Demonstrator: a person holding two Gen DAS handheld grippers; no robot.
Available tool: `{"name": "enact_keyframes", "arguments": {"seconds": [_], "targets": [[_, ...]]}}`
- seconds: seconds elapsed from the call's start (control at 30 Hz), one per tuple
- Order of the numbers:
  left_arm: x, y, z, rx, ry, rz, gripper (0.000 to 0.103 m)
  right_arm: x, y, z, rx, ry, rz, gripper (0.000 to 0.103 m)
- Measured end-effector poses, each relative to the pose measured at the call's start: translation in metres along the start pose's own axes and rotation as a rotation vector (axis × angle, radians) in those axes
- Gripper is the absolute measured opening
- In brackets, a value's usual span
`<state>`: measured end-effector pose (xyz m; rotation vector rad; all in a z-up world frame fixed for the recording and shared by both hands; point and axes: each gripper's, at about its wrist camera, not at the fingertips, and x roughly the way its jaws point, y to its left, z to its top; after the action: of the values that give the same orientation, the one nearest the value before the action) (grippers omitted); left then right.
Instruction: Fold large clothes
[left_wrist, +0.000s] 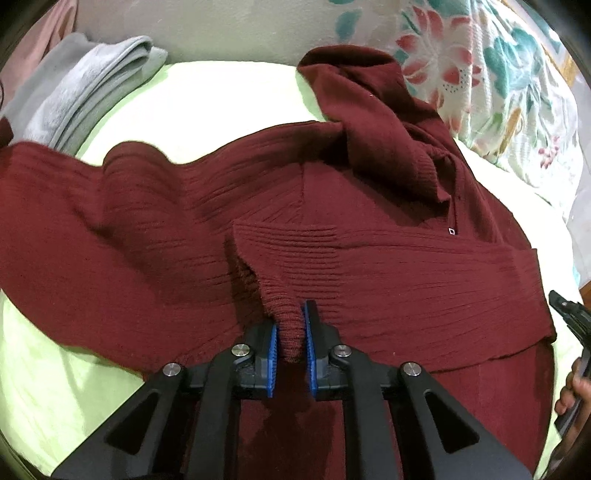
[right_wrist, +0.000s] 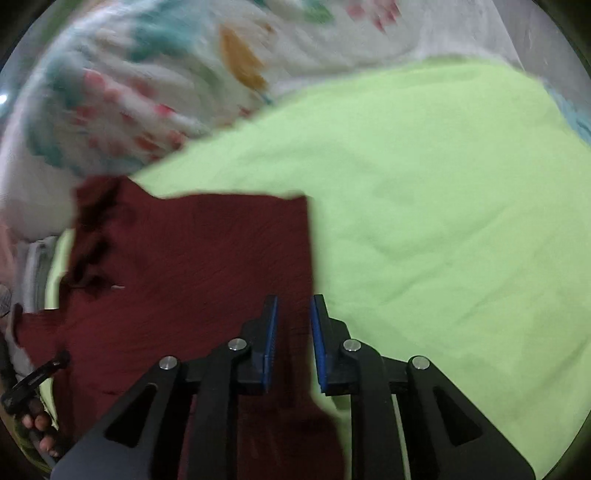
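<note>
A maroon ribbed sweater (left_wrist: 147, 240) lies spread across a light green bedsheet (left_wrist: 221, 96). One sleeve is folded across its body, and my left gripper (left_wrist: 290, 314) is shut on that sleeve's cuff (left_wrist: 290, 336), which bunches between the blue pads. In the right wrist view the sweater (right_wrist: 192, 258) shows a straight right edge. That edge runs into the narrow gap of my right gripper (right_wrist: 293, 299), and maroon cloth fills the gap. The picture is blurred there. The right gripper (left_wrist: 569, 317) also shows at the sweater's right side in the left wrist view.
A folded grey garment (left_wrist: 81, 85) lies at the far left against the wall. A floral blanket (left_wrist: 480, 74) is heaped at the back right. Bare green sheet (right_wrist: 443, 221) stretches to the right of the sweater. A hand (right_wrist: 37, 424) holds the left gripper.
</note>
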<state>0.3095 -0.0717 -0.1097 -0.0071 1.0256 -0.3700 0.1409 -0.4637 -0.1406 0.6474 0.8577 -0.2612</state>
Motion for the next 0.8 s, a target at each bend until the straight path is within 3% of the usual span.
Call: {"name": "enact_keyframes", "arguments": {"seconds": [0.1,0.17,0.23,0.3,0.37,0.43,0.53,0.6,0.63,0.67,0.8], "targets": [[-0.006,0.003,-0.004,-0.01,-0.002,0.009,0.019,0.011,0.023,-0.012,-0.089,0.086,0.082,0.021],[-0.016,0.011,-0.009,-0.024,-0.012,0.023,0.025,0.029,0.018,-0.02,-0.079,0.144,0.012,0.02],[-0.031,0.026,-0.014,-0.045,-0.034,0.055,0.025,0.024,0.003,-0.02,0.01,0.125,0.058,0.02],[-0.051,0.05,-0.017,-0.091,-0.07,0.086,0.031,0.013,0.003,-0.019,0.029,0.104,0.074,0.023],[-0.069,0.077,-0.016,-0.147,-0.104,0.124,0.042,-0.001,0.011,-0.022,0.008,0.081,0.122,0.032],[-0.086,0.109,-0.009,-0.197,-0.14,0.184,0.045,-0.012,0.022,-0.028,-0.027,0.078,0.169,0.038],[-0.108,0.156,0.009,-0.265,-0.184,0.288,0.053,-0.023,0.037,-0.041,-0.054,0.094,0.218,0.038],[-0.118,0.187,0.027,-0.311,-0.198,0.344,0.064,-0.026,0.044,-0.049,-0.06,0.112,0.238,0.038],[-0.12,0.198,0.034,-0.324,-0.194,0.343,0.071,-0.026,0.048,-0.054,-0.067,0.128,0.252,0.039],[-0.123,0.211,0.043,-0.34,-0.194,0.341,0.071,-0.026,0.051,-0.057,-0.07,0.138,0.261,0.039],[-0.123,0.242,0.074,-0.333,-0.209,0.458,0.078,-0.025,0.057,-0.069,-0.073,0.17,0.282,0.039]]}}
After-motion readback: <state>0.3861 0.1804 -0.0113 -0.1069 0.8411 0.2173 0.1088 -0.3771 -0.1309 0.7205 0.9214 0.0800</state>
